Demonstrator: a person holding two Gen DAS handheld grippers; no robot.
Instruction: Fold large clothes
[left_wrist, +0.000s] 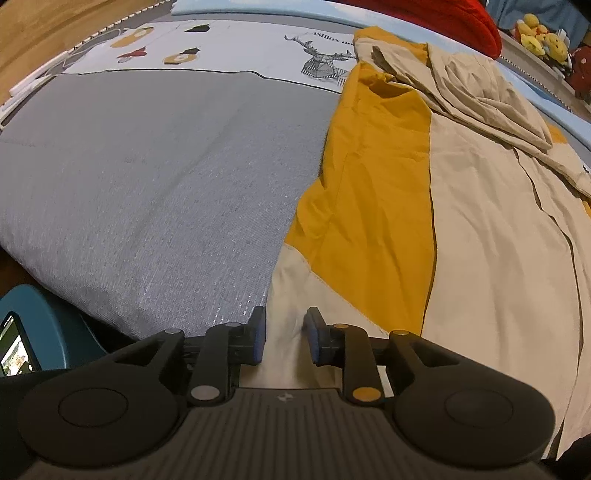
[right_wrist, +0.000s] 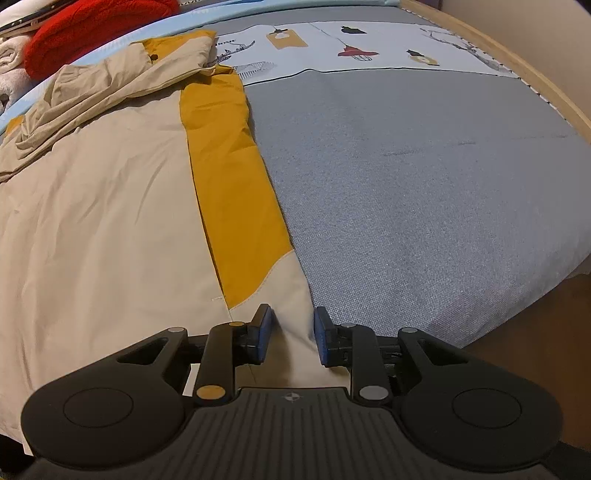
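Observation:
A large beige and mustard-yellow jacket (left_wrist: 480, 221) lies spread on a grey bed, its hood bunched at the far end. My left gripper (left_wrist: 284, 338) is open, its blue-padded jaws on either side of the beige hem at the jacket's near left corner. In the right wrist view the same jacket (right_wrist: 103, 206) fills the left half. My right gripper (right_wrist: 292, 334) is open, its jaws astride the beige hem at the near right corner, by the yellow side panel (right_wrist: 236, 192).
The grey bed cover (left_wrist: 147, 184) (right_wrist: 424, 184) has a white printed band at the far end. A red cushion (left_wrist: 454, 18) (right_wrist: 92, 29) and yellow plush toys (left_wrist: 543, 37) lie beyond the jacket. A blue stool with a phone (left_wrist: 18, 347) stands at the near left. A wooden bed rail (right_wrist: 535, 74) runs along the right.

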